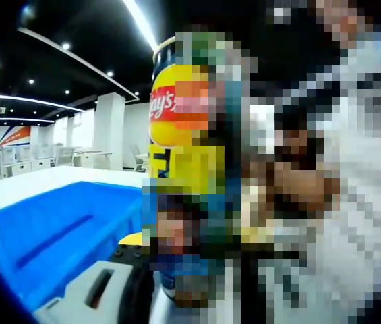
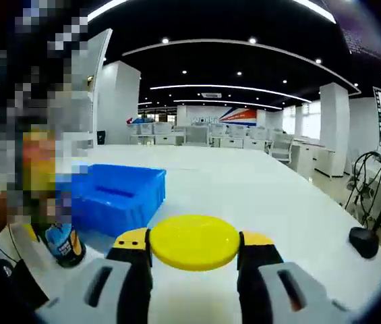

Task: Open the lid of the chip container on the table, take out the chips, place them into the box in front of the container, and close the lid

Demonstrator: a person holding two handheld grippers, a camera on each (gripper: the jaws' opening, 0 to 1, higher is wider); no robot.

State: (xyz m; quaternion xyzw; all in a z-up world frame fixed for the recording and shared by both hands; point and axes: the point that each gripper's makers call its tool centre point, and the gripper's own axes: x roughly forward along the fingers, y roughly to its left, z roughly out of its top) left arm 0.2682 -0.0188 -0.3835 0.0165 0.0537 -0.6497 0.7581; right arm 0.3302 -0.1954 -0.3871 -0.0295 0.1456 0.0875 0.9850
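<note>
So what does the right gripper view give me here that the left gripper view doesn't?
Right gripper view: the right gripper shut on the yellow lid, held over the white table, plus a black cable at the table's edge. Left gripper view: a close look at the yellow chip container standing upright, partly covered by mosaic. Both views share the blue box on the table.

The right gripper clamps the yellow lid flat between its fingers. The blue box sits on the white counter beyond the lid, to its left.
</note>
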